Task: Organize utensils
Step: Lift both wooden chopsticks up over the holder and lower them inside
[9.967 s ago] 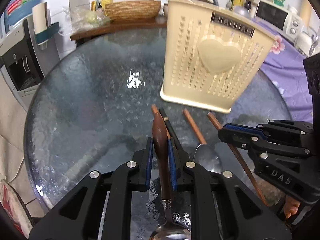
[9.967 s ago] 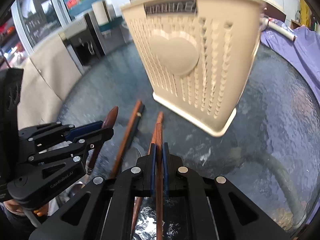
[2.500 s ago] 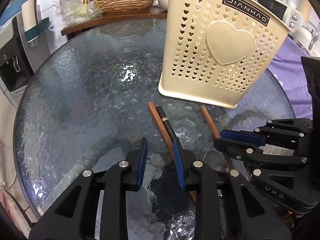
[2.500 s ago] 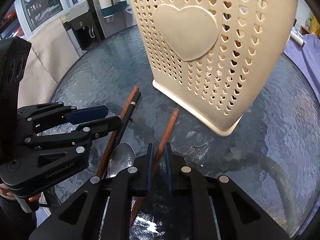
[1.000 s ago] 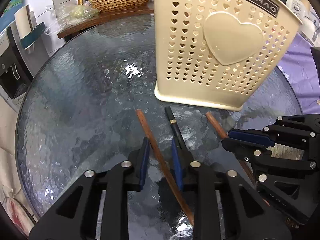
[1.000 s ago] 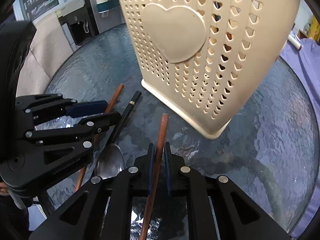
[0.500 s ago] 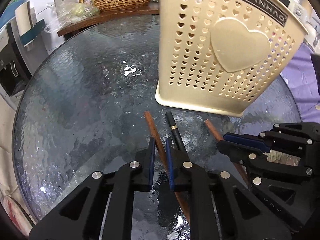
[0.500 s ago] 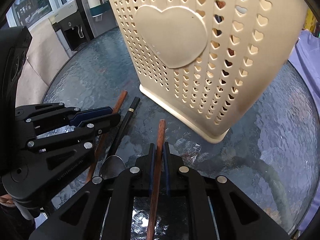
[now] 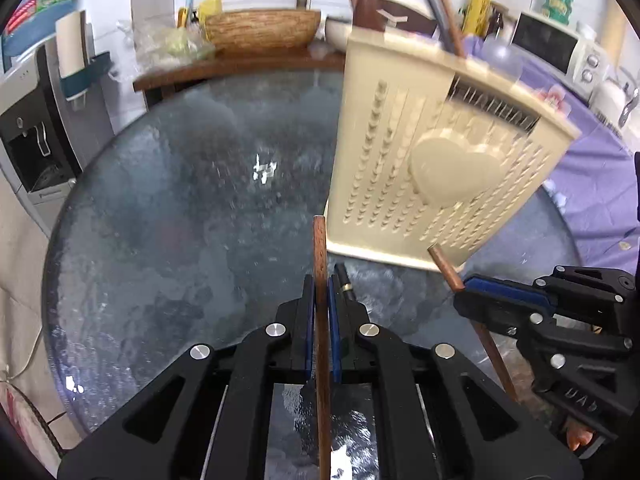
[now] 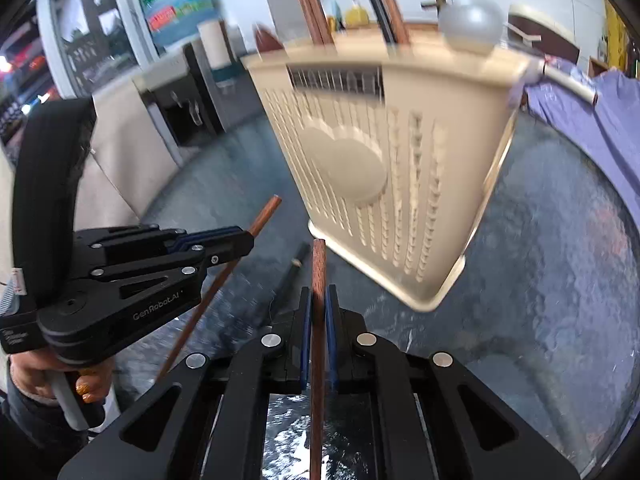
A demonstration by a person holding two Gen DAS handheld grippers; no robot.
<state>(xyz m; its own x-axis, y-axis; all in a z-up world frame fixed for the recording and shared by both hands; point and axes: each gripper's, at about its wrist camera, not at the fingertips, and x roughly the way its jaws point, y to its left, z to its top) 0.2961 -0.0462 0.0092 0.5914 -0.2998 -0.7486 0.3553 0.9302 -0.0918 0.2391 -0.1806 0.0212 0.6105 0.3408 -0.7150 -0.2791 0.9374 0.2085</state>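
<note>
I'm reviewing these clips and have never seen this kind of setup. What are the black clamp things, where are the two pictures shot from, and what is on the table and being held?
There is no robot here: a person holds a handheld two-finger gripper in each hand. Each picture comes from a fisheye camera on one gripper, looking along its fingers, and each view also catches the other gripper.

The left gripper is shut on a brown wooden chopstick. The right gripper is shut on a second wooden chopstick.

Ahead on the round glass table stands a cream utensil holder with a heart on its front, utensils already in it. A black chopstick lies on the glass.
</note>
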